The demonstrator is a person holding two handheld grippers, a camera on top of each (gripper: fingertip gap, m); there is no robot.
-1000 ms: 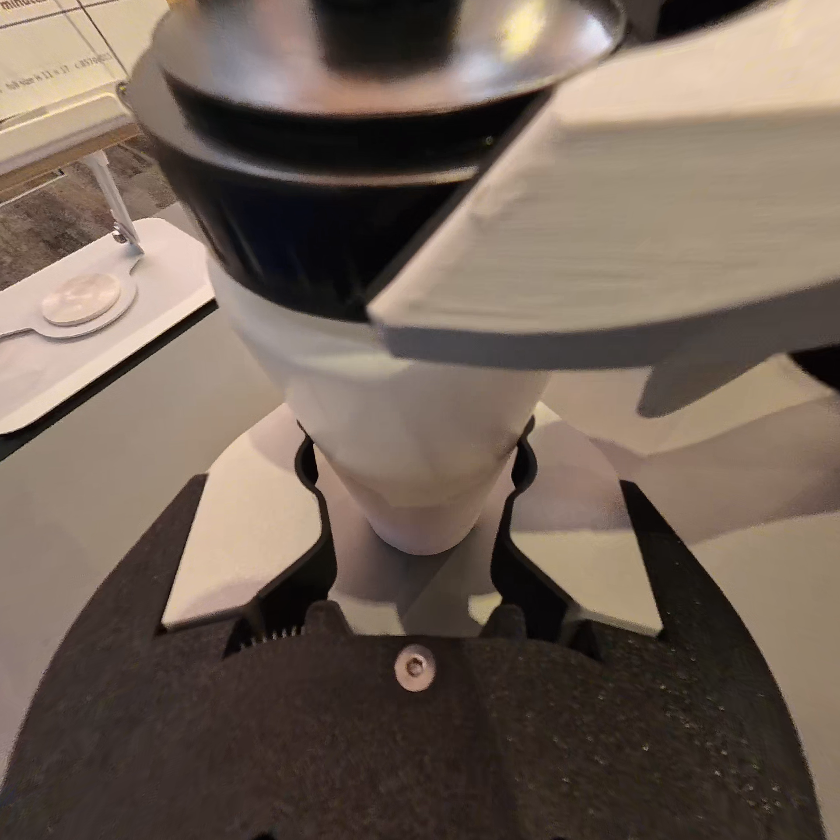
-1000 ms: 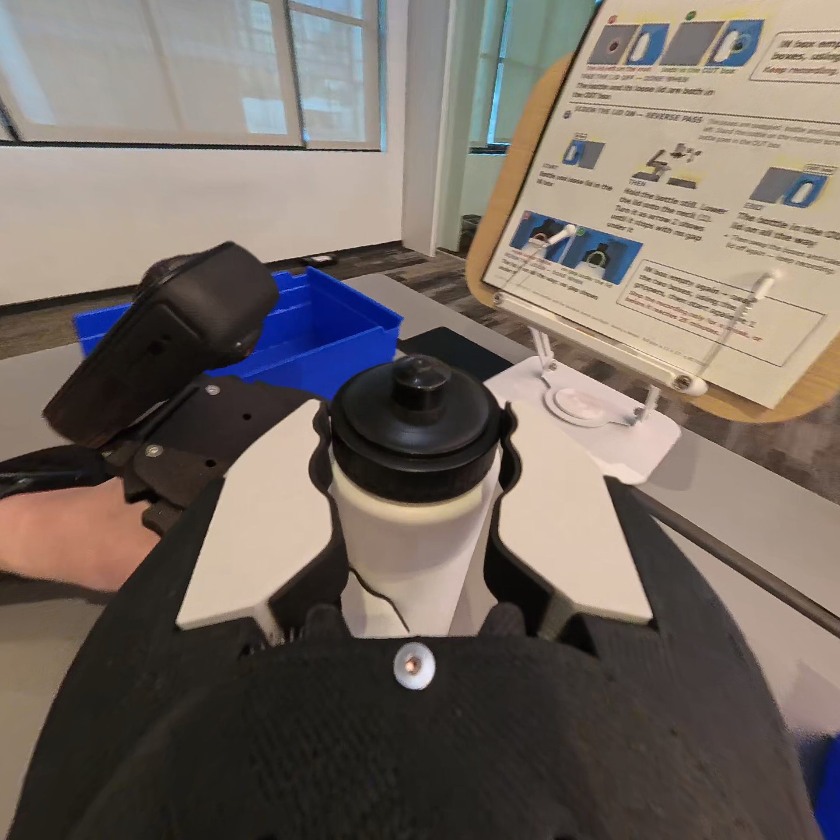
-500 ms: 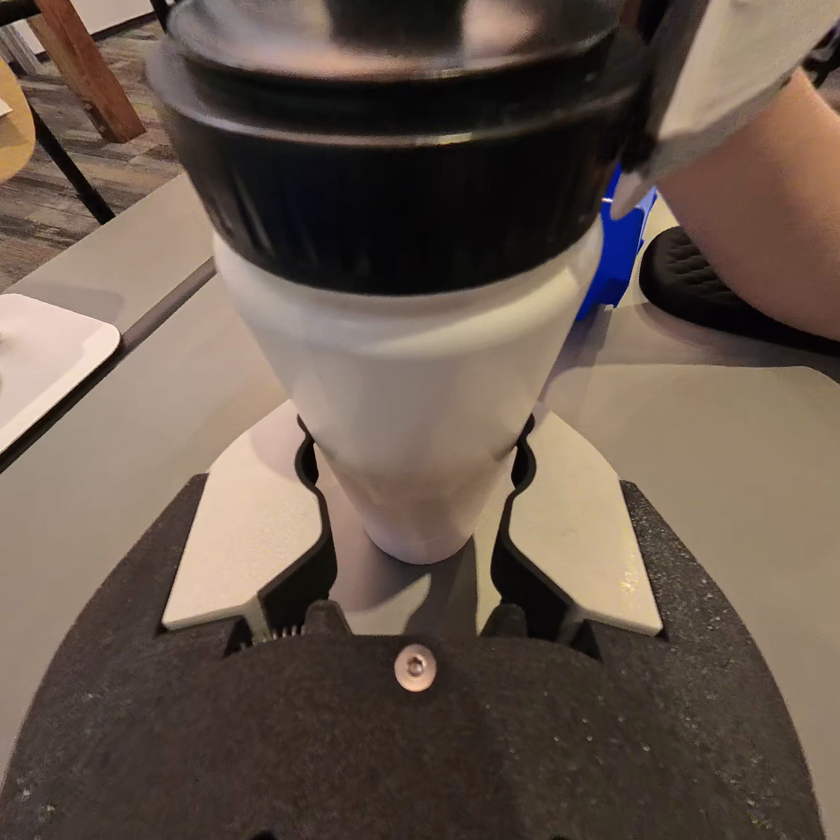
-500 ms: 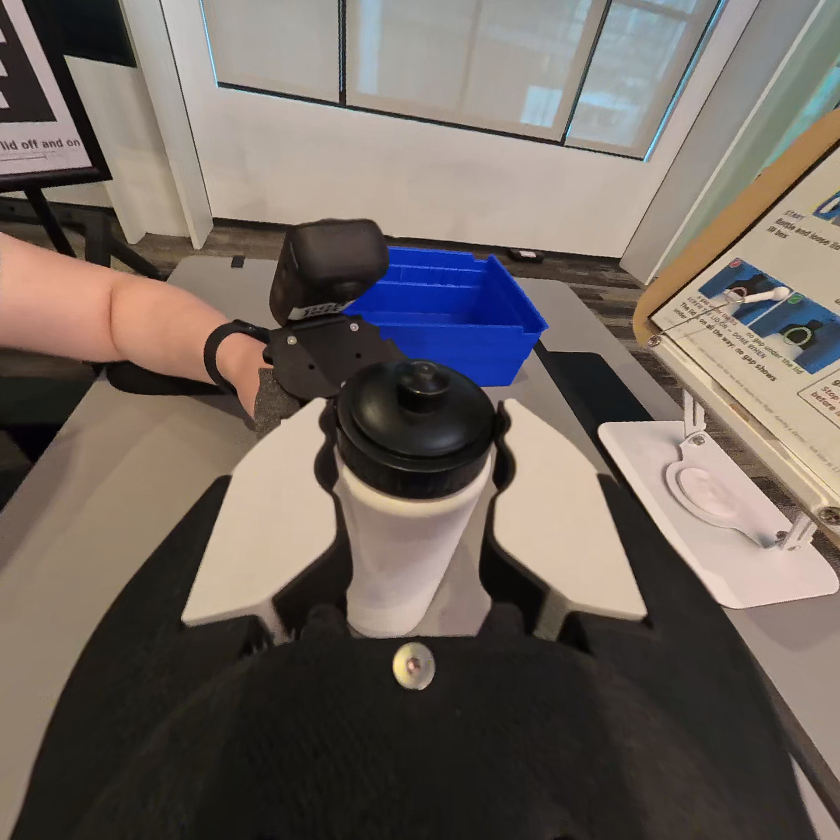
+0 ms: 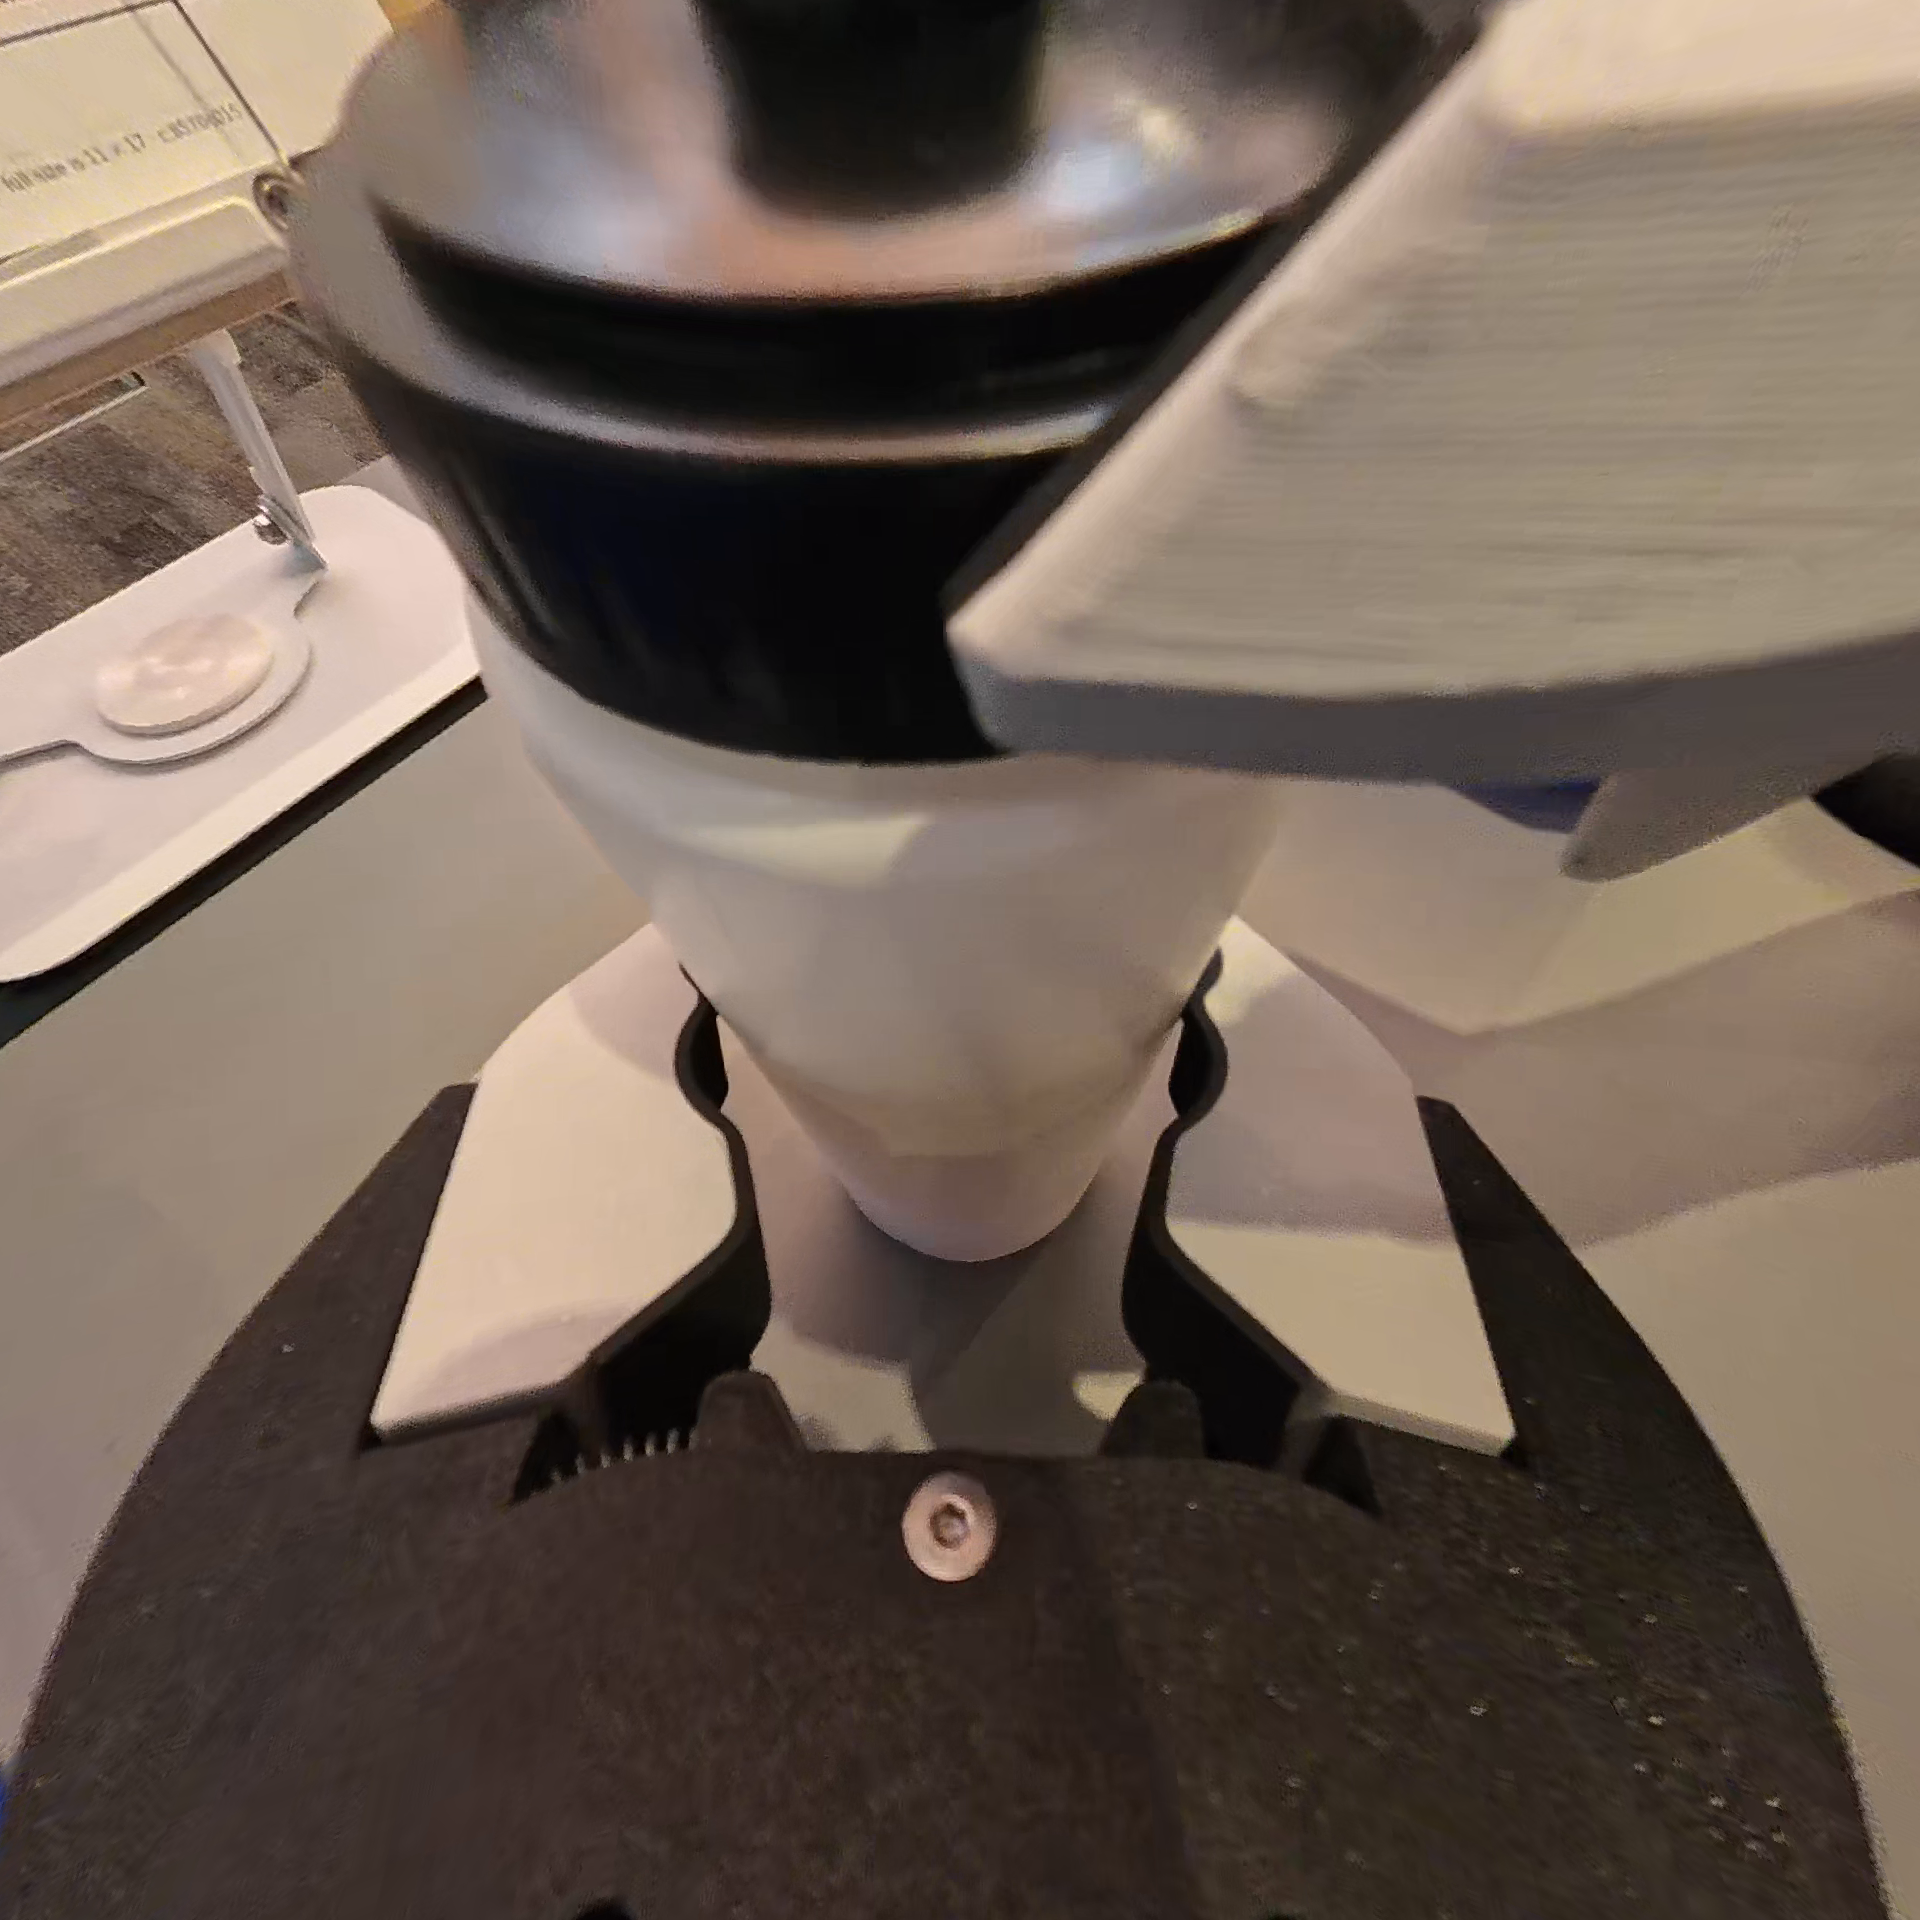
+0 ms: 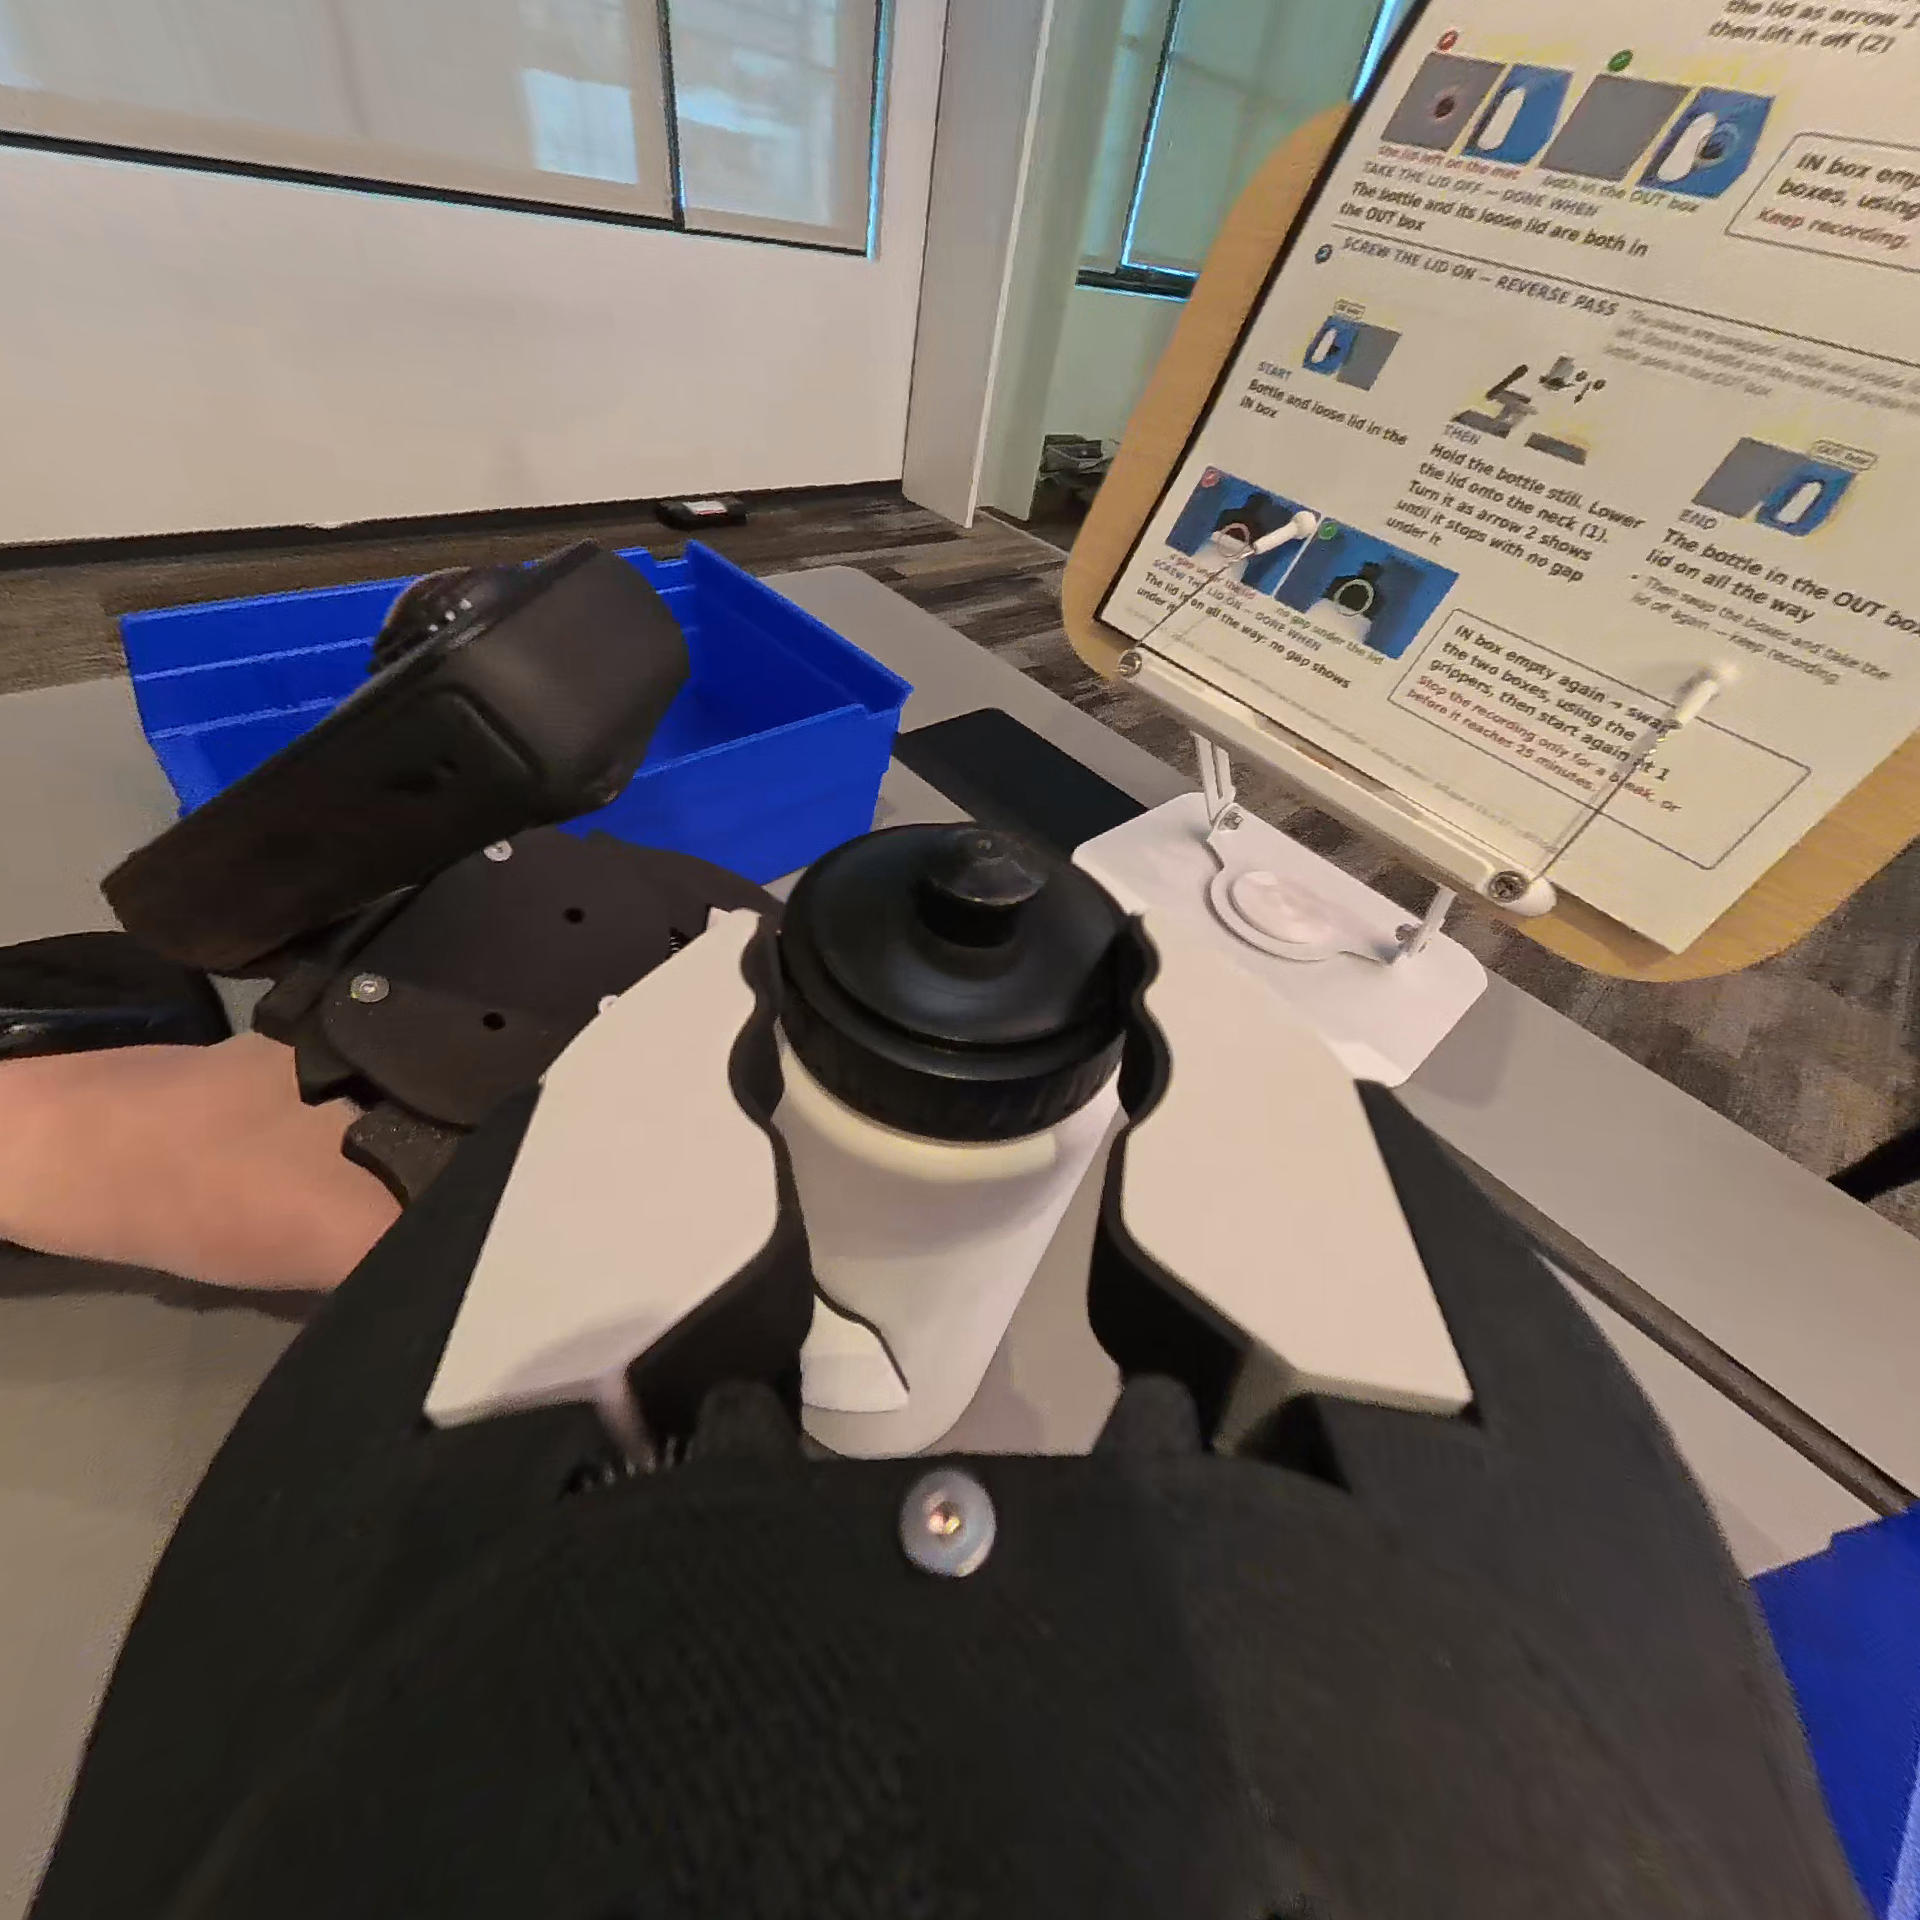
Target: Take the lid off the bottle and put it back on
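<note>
A white bottle [image 5: 935, 935] with a black lid [image 5: 748, 582] stands upright on the grey table. My left gripper [image 5: 945, 1049] is shut on the lower body of the bottle. My right gripper [image 6: 951, 997] is shut on the lid [image 6: 945, 987], which sits on the bottle's neck. The bottle's white body [image 6: 914, 1247] shows below the lid. In the left wrist view one white finger [image 5: 1455, 436] of the right gripper lies against the lid's right side. In the right wrist view the left gripper [image 6: 447, 935] and the hand [image 6: 156, 1153] holding it show at the left, lower down.
A blue bin [image 6: 748, 727] stands behind the left gripper. An instruction board [image 6: 1558, 468] on a white base plate [image 6: 1351, 987] stands at the right; the plate also shows in the left wrist view [image 5: 156, 748]. A black mat [image 6: 1018, 769] lies beyond. Another blue bin's corner [image 6: 1849, 1683] is near right.
Half a second ago both views faced the other way round the bottle. Both have swung back toward the instruction board, as a second ago. Both grips have held throughout.
</note>
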